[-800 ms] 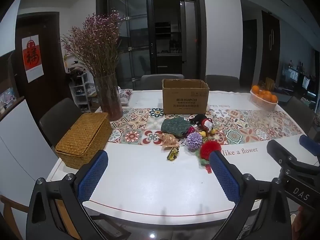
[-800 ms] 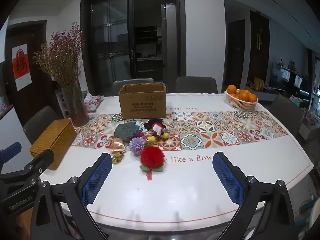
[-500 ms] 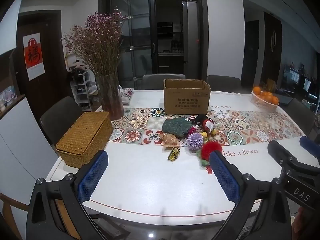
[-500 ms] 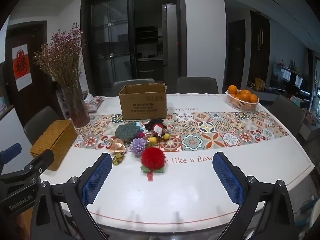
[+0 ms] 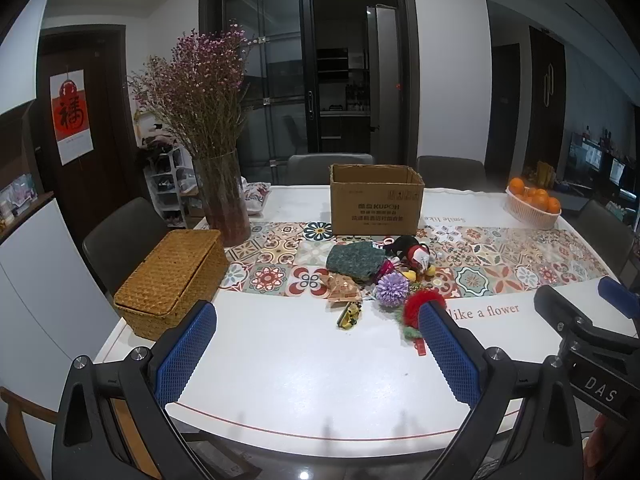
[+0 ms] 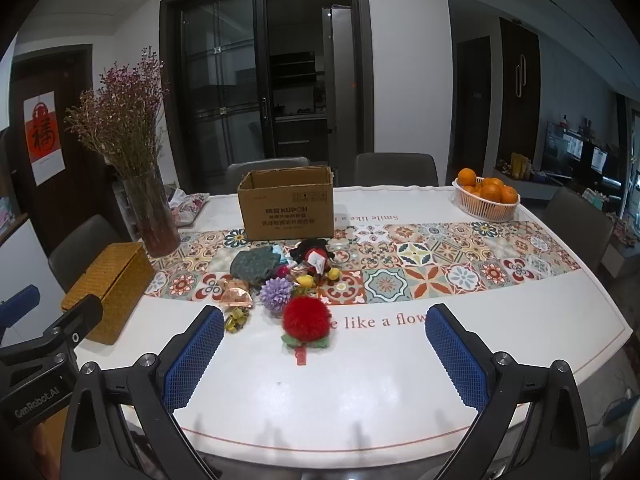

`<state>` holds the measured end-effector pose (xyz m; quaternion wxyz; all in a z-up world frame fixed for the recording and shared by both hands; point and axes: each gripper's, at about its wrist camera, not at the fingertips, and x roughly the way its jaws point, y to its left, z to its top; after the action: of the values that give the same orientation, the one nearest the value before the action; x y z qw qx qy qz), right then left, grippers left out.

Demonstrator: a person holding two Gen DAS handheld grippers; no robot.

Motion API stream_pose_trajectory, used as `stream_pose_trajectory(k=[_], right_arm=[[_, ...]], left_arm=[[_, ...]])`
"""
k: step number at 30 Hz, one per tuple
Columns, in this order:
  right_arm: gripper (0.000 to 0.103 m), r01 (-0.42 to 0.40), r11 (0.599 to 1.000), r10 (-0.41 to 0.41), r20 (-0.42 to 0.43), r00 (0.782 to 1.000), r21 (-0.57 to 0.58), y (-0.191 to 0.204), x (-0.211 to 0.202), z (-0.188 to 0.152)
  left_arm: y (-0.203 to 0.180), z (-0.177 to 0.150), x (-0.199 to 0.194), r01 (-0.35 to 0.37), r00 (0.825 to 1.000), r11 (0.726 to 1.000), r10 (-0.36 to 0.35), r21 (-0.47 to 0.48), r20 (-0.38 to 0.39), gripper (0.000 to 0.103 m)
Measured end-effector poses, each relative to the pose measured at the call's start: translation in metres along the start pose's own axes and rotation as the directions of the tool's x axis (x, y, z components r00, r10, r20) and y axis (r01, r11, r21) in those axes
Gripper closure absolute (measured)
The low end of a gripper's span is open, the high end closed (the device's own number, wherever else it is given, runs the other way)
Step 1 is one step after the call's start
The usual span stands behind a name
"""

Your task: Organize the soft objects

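Note:
A pile of soft things lies mid-table: a red pom-pom, a purple flower ball, a green knitted cloth, a black and red plush and small yellow pieces. The same pile shows in the left wrist view, with the purple ball and green cloth. An open cardboard box stands behind the pile. My left gripper and right gripper are both open and empty, above the table's near edge, short of the pile.
A wicker lidded basket sits at the table's left edge. A glass vase of dried flowers stands behind it. A basket of oranges is at the far right. Chairs surround the table.
Both grippers have drifted slightly toward the pile; the objects look a little nearer. Nothing on the table has moved.

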<state>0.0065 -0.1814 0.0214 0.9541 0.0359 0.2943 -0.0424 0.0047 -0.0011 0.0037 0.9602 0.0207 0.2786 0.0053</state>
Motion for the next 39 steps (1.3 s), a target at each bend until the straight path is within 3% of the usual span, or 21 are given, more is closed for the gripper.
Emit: stream_pose_trajectory(k=[39], right_arm=[[0.001, -0.004, 1.000, 0.004, 0.008, 1.000, 0.002, -0.004, 0.004, 0.001]], left_arm=[[-0.012, 0.002, 0.001, 0.024, 1.000, 1.000, -0.024, -0.002, -0.015, 0.000]])
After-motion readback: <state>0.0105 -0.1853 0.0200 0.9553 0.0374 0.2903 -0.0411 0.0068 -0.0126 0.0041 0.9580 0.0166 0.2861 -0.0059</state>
